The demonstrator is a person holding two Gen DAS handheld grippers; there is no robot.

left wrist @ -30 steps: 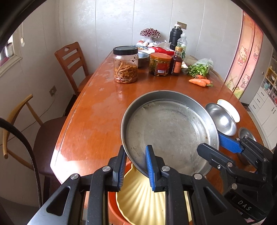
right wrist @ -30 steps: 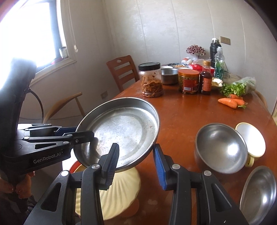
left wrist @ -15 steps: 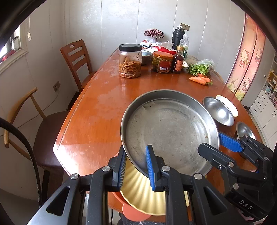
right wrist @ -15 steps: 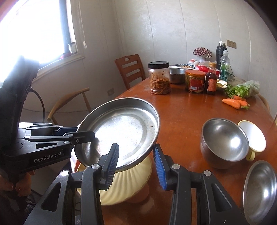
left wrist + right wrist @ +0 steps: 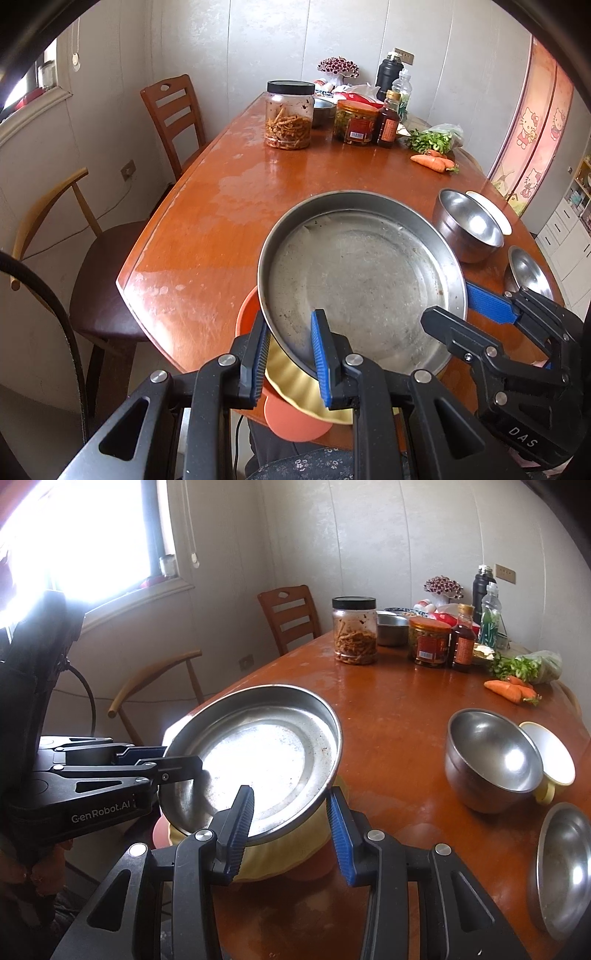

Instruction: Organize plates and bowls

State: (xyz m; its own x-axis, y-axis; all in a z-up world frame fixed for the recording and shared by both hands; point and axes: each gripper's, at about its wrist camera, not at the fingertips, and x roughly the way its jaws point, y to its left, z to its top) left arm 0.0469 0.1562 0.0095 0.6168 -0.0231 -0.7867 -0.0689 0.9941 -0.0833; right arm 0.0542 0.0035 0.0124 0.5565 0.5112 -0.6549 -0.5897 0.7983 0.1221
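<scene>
Holding: steel pan [image 5: 364, 280] over yellow plate [image 5: 295, 384] at worktop [image 5: 207, 236] near edge | left tongs [image 5: 289, 354], right tongs [image 5: 291, 825] both pinching its rim | risk: tilted pan may slip, knocking overhanging plates off

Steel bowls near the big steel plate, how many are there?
2 near it: a deep steel bowl beside the yellow cup, and a shallower one nearer the table edge. A third sits among the far jars; more may be hidden.
</scene>
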